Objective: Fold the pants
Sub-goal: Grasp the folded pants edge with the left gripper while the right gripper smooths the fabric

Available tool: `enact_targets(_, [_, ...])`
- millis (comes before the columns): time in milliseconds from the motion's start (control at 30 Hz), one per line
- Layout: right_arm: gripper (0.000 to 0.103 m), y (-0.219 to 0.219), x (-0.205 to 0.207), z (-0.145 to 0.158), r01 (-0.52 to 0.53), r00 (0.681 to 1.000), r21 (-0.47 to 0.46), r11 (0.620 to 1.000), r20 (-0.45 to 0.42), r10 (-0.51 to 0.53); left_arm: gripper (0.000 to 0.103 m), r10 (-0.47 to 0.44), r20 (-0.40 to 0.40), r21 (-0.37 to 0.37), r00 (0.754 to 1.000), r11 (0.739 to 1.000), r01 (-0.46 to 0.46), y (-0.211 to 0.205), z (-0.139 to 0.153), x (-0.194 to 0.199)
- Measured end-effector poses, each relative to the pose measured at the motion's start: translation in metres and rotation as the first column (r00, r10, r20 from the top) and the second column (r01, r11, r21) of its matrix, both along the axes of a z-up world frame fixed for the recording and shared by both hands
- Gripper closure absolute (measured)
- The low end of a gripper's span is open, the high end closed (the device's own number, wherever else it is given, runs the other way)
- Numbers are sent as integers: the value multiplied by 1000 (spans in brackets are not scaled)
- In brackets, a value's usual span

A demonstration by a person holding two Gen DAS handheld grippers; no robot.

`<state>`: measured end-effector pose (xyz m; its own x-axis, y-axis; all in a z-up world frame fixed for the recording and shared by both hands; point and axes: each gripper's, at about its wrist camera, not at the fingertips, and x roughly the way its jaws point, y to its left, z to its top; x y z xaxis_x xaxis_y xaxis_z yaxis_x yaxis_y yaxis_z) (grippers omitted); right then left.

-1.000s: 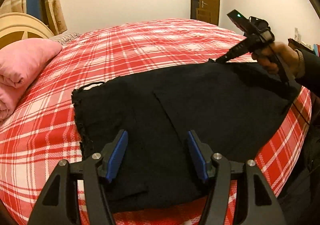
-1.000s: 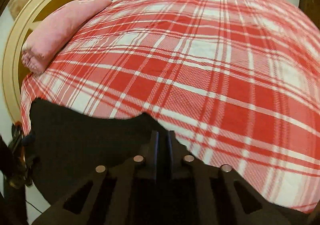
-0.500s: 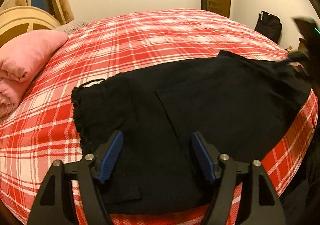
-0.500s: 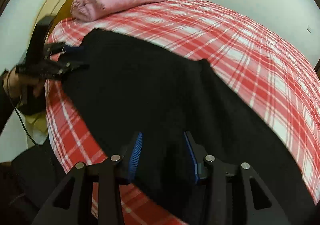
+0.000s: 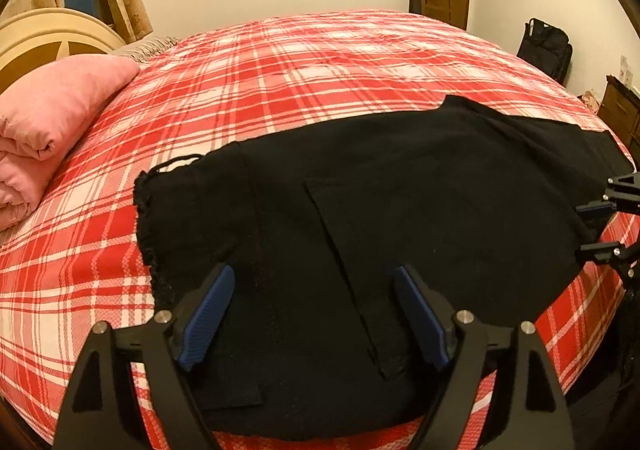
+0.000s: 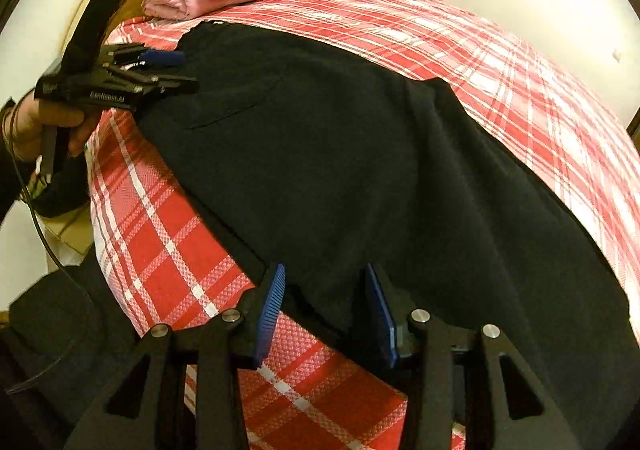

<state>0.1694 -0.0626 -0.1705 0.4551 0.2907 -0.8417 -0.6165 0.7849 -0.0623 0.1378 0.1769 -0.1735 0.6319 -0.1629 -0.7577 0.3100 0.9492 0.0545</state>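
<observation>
Left gripper [image 5: 312,314] open, right gripper [image 6: 324,310] open over pants [image 6: 340,170]

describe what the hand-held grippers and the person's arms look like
Both hand-held grippers are black, angular frames with triangular cut-outs and silver bolt heads. The left hand-held gripper and the right hand-held gripper carry ribbed blue pads. In the right wrist view, the left one shows small white lettering, a pistol-style handle and a thin black cable. A dark sleeve covers the left arm.

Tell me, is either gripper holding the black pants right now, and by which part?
Nothing is held. The left gripper and right gripper both stand open over the near edge of the black pants, pads not pressing on the cloth.
</observation>
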Motion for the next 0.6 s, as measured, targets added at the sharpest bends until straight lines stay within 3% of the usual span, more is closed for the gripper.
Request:
enact_targets(100, [58,1,-6,0,-8,1000,-7,1000,18,8,17,-6,5,-4,1000,1000,7,0,0,0])
enact_targets(367, [58,-20,-5,18,24,999,89,996,38,-27,16,33,-10,21,999,999,-32,-6,8,-2])
enact_targets(433, [58,-23,-3,15,48,998,91,995,34,-51,16,26,4,28,1000,999,-26,-7,12,-7])
enact_targets(500, [58,-26,3,3,72,997,88,994,-27,-69,14,30,14,50,999,998,-30,-8,13,-9])
enact_targets(600, [55,-20,-6,0,48,998,59,997,28,-50,13,54,3,63,999,997,-54,-2,7,-4])
